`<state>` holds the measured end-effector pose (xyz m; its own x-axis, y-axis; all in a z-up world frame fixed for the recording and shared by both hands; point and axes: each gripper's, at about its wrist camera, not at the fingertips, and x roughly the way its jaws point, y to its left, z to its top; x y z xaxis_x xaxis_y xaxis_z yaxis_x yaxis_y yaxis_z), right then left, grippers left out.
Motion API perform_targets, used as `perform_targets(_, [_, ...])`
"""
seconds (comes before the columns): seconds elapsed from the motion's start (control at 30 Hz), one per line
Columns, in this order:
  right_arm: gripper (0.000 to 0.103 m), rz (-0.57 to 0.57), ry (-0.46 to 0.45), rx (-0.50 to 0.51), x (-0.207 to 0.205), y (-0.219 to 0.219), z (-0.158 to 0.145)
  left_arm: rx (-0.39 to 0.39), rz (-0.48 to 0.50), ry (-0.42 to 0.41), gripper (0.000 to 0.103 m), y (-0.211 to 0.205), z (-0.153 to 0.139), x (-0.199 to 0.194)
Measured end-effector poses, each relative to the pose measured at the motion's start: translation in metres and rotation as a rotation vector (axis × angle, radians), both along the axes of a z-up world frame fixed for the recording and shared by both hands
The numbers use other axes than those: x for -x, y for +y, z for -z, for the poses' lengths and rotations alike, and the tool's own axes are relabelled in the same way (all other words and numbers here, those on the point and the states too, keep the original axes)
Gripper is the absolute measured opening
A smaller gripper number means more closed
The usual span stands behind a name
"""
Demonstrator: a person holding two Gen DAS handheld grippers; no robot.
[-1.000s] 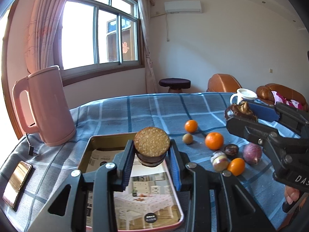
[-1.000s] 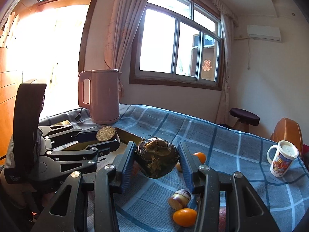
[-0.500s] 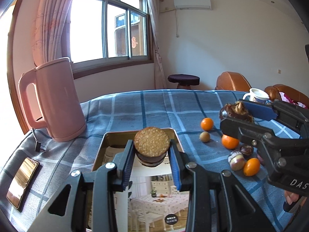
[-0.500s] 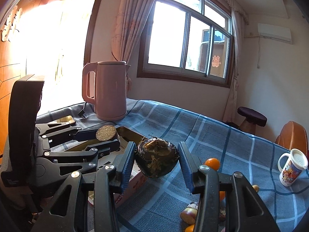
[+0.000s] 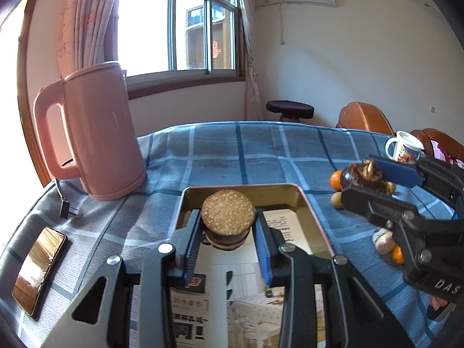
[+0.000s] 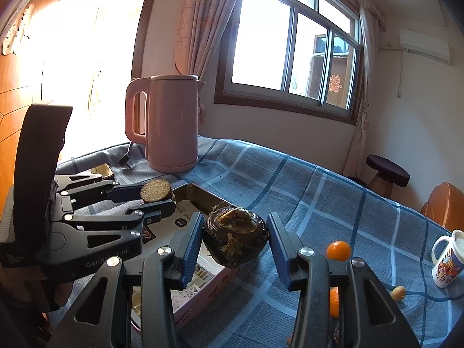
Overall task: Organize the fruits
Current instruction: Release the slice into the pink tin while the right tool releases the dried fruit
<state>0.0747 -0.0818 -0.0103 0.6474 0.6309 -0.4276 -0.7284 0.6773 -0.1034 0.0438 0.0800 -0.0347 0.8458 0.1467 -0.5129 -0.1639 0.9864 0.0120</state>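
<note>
Left wrist view: my left gripper [image 5: 227, 242] clamps the round brown fruit [image 5: 228, 214], frame centre, above the tray [image 5: 311, 216].
Right wrist view: my right gripper [image 6: 234, 248] grips the dark fruit [image 6: 235, 239], lower centre, over the tray's edge.

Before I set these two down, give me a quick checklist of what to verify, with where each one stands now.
1. Left gripper shut on the round sesame-topped piece: ok.
2. Right gripper shut on the dark husked fruit: ok.
3. Left piece over the metal tray: ok, it hangs over the tray's far half.
4. Right fruit over the tray: cannot tell, it looks close to the near rim.
5. Landing spot free: ok, only a printed sheet lines the tray.
6. The two grippers apart: ok, a gap shows between them.
</note>
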Motion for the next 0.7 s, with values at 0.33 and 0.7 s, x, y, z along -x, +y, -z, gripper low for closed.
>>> perform_targets(0.33, [0.047,-0.023,0.038,0.040,-0.005,0.019,0.013,0.029,-0.010,0.065,0.036,0.015,0.015,-0.011])
perform_targets(0.7, [0.047,-0.029,0.079,0.088,-0.011,0.034,0.031,0.023,-0.011,0.105,0.036,0.018,0.024,-0.017])
